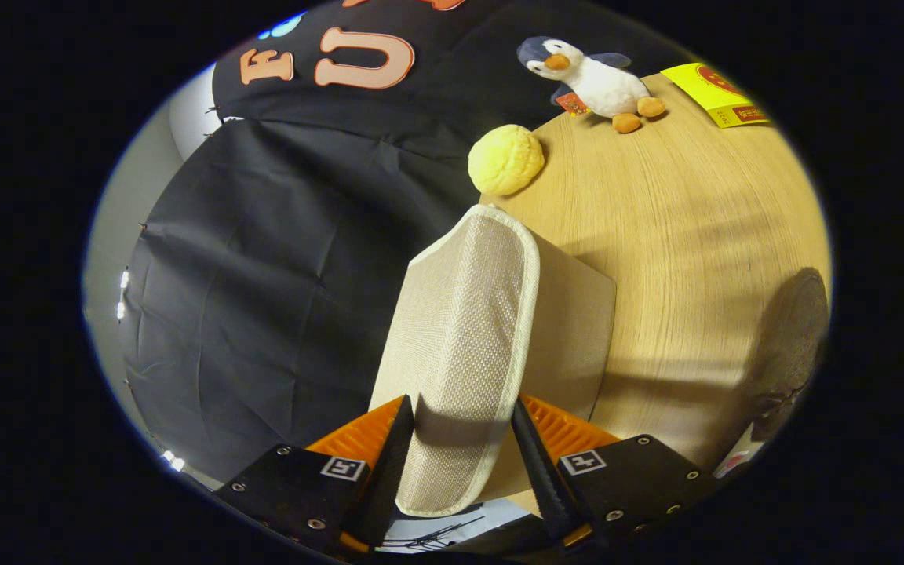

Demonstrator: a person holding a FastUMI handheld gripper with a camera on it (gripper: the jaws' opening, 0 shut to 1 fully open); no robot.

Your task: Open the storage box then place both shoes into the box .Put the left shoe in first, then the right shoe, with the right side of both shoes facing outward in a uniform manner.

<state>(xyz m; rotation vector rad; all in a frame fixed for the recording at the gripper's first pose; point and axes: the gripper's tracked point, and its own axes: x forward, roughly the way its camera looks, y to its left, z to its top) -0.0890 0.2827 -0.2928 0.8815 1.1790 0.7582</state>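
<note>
While the gripper is tilted so that the wooden surface appears as a slope, its two fingers are clenched on a beige woven slipper, one finger pressing each side near the end closest to the camera, so that the shoe stands on edge and reaches away from the fingers toward the far end of the surface. Read from left to right: a pale wall strip with small lights borders the dark cloth wall of the booth; next comes the held slipper, whose mesh face with its light piping is turned to the camera and whose plain flat side, probably the sole, faces the surface; just beyond its far tip lies a round yellow bun-shaped object; farther back stands a plush penguin at the surface's far edge, and beside it a yellow printed card or packet; nearest the right finger, a dark rounded shape rests on the surface, possibly the second shoe, though too little is visible to tell. The edge-on grip probably serves to keep one side of the shoe facing outward for insertion. Whether this is the left or right shoe cannot be told. The storage box is not identifiable from this angle, so placement is judged not yet done.
</note>
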